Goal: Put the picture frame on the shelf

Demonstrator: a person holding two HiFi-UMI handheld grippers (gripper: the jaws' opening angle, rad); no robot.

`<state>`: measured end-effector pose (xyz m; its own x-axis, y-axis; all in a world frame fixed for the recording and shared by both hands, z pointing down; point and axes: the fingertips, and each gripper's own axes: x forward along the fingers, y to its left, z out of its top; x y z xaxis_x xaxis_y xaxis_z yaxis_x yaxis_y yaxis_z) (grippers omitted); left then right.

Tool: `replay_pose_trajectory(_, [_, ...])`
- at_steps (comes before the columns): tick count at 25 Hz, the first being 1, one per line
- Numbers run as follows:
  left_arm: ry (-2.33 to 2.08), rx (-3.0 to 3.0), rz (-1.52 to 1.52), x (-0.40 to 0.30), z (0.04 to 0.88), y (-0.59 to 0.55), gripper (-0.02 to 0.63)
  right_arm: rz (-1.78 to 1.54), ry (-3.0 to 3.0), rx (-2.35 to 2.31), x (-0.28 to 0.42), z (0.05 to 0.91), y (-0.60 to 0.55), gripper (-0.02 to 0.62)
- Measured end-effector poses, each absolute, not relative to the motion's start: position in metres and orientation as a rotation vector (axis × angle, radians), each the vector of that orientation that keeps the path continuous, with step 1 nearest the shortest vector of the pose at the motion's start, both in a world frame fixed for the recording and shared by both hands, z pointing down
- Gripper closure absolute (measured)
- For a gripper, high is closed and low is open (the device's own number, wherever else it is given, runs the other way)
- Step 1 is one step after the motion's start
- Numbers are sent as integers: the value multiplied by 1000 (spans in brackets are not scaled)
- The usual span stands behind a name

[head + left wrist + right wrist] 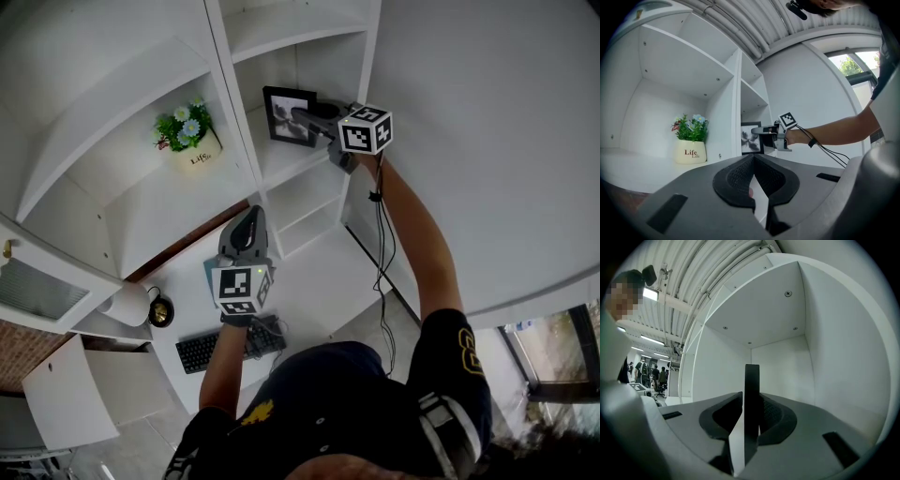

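The right tool (316, 120) is clamped on the picture frame (289, 114), holding it upright near the shelf (286, 161) board's left edge. This looks like the placing step. Next, seat the frame's base, then release. The left tool (250, 220) hangs empty, jaws together.

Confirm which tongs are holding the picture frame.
The right tongs, shut on the edge of the picture frame inside the shelf; the left tongs are shut with nothing between them.

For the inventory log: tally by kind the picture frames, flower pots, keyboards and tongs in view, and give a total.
Picture frame: 1
Flower pot: 1
Keyboard: 1
Tongs: 2 (left tongs, right tongs)
Total: 5
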<state>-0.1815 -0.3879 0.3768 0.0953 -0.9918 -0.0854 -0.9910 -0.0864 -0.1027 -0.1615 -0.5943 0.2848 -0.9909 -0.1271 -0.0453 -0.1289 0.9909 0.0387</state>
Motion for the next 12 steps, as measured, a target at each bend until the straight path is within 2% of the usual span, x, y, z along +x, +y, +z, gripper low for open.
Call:
replay_pose_trajectory(9, [2041,-2210,-8,-187,377,-380,588,51,3090,-221,-159,287,-593,525])
replay_pose_trajectory(12, [2045,-2206,8,-187,376,-378,588,42,3086,-228,-159,286,-594,506])
